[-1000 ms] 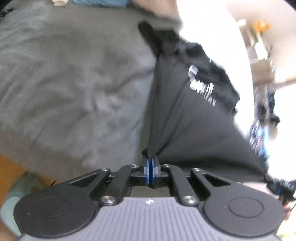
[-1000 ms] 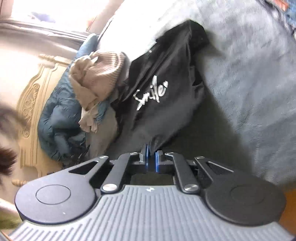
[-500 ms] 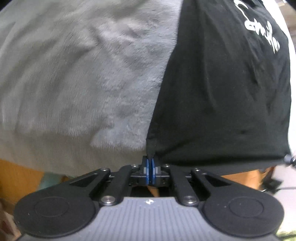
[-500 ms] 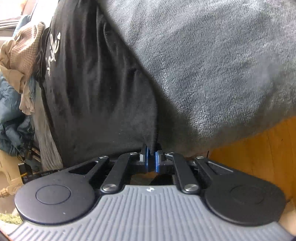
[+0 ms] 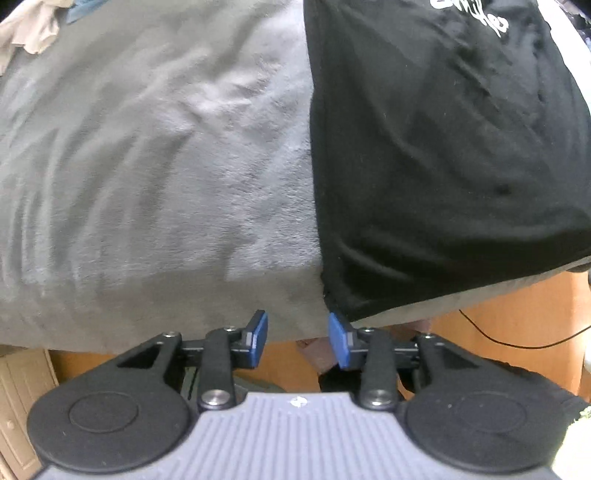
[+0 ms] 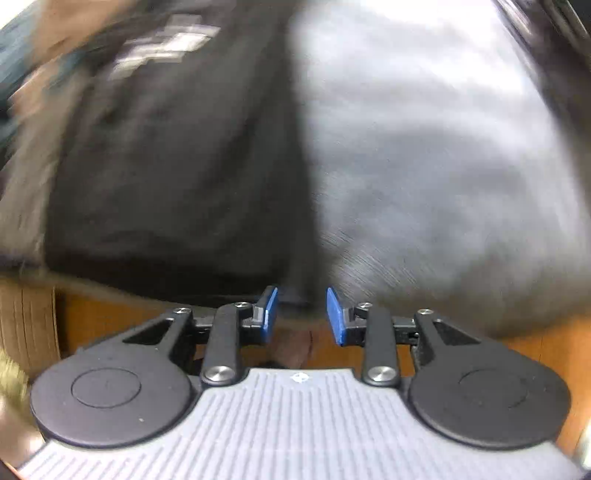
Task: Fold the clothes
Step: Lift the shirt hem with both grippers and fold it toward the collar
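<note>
A black T-shirt (image 5: 436, 155) with white script lies spread on the grey blanket (image 5: 155, 166), its hem draped over the bed's near edge. My left gripper (image 5: 298, 336) points down at that edge and its jaws are opening. The shirt's lower left corner sits just past the tip of the right-hand blue pad (image 5: 339, 341), with nothing pressed between the pads. The right wrist view is blurred. There the shirt (image 6: 173, 177) fills the left and the blanket (image 6: 424, 166) the right. My right gripper (image 6: 301, 315) is opening too, and the shirt's other corner hangs free just beyond its fingertips.
Orange wooden floor (image 5: 517, 317) shows below the bed edge, with a thin black cable (image 5: 491, 338) on it. A beige garment (image 5: 29, 29) lies at the far left corner of the bed. A pale cabinet (image 5: 22, 391) stands low on the left.
Both grippers were shut on the shirt's bottom corners and have let go. They came down to the bed's edge, and the shirt went from hanging to lying flat on the blanket.
</note>
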Demonstrator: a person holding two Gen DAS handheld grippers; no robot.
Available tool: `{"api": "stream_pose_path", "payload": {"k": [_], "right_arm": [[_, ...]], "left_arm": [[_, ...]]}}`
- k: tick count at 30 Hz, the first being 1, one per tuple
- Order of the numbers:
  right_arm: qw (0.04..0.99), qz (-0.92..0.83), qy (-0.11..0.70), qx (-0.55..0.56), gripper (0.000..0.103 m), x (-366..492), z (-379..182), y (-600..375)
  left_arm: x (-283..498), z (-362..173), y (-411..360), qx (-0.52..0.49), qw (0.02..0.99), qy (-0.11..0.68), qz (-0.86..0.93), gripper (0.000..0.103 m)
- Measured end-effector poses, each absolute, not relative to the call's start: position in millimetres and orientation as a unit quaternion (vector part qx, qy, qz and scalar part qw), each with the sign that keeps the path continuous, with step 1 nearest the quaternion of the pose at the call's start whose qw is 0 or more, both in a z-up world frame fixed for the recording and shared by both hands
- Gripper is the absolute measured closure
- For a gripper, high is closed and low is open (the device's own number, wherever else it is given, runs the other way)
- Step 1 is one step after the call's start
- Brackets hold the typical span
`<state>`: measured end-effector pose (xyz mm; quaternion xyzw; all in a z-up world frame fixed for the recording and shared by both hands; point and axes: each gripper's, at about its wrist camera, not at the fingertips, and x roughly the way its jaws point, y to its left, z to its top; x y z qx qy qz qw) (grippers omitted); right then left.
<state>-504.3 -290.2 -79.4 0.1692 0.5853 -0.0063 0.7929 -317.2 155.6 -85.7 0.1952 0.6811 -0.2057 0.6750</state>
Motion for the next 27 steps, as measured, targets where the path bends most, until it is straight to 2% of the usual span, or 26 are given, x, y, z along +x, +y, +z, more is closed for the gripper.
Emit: {"api": "stream_pose_path", "payload": {"k": [6, 9, 12, 17, 21, 23, 27], "right_arm": [[0.833, 0.146, 0.53, 0.06, 0.078, -442, -95, -215], [0.831, 0.185, 0.524, 0.022, 0.081, -427, -111, -190], [0.824, 0.201, 0.529, -0.034, 0.086, -438, -122, -197], [0.81, 0.163, 0.557, -0.089, 0.086, -476, -117, -248], [0.798, 0.079, 0.594, -0.058, 0.086, -486, -115, -293], [0.796, 0.039, 0.603, -0.026, 0.086, -489, -106, -313], [0.804, -0.015, 0.57, 0.17, 0.082, -492, -82, -355]], "left_arm": [[-323, -89, 107, 0.158, 0.694, 0.641, -0.288, 0.068], [-331, -109, 78, 0.197, 0.68, 0.634, -0.312, 0.067], [-333, -120, 82, 0.212, 0.675, 0.634, -0.312, 0.068], [-319, -114, 100, 0.167, 0.676, 0.658, -0.288, 0.069], [-318, -105, 108, 0.162, 0.677, 0.667, -0.265, 0.07], [-319, -97, 113, 0.161, 0.679, 0.67, -0.253, 0.066], [-320, -78, 132, 0.14, 0.686, 0.676, -0.23, 0.057]]}}
